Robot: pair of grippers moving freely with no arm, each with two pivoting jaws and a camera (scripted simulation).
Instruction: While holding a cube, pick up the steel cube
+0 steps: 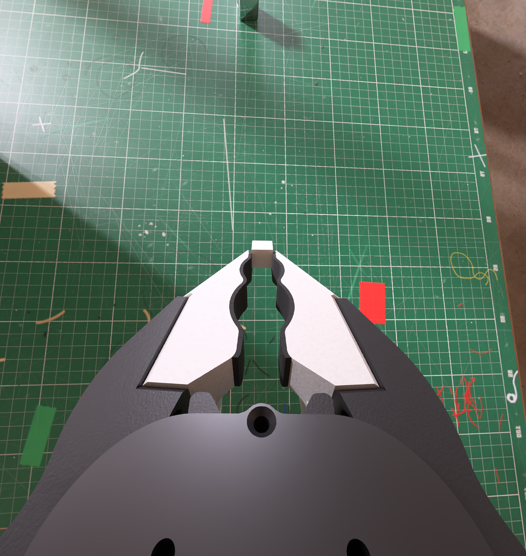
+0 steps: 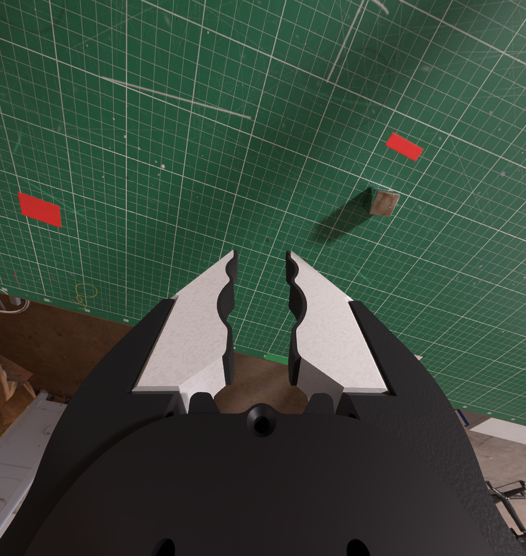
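My left gripper (image 1: 262, 255) is shut on a small white cube (image 1: 262, 249), pinched at the fingertips above the green cutting mat (image 1: 315, 150). The steel cube (image 1: 248, 10) stands on the mat far ahead at the top edge of the left wrist view, partly cut off, with a long shadow to its right. In the right wrist view the steel cube (image 2: 384, 204) sits on the mat ahead and to the right of my right gripper (image 2: 262, 255). The right gripper is open and empty, held above the mat, well apart from the cube.
Red tape patches (image 1: 372, 302) (image 2: 39, 209) (image 2: 404, 146) and green (image 1: 37, 435) and tan tape strips (image 1: 29, 189) lie flat on the mat. The mat's right edge (image 1: 493, 210) meets brown tabletop. In the right wrist view the mat's near edge (image 2: 105, 316) borders the brown table.
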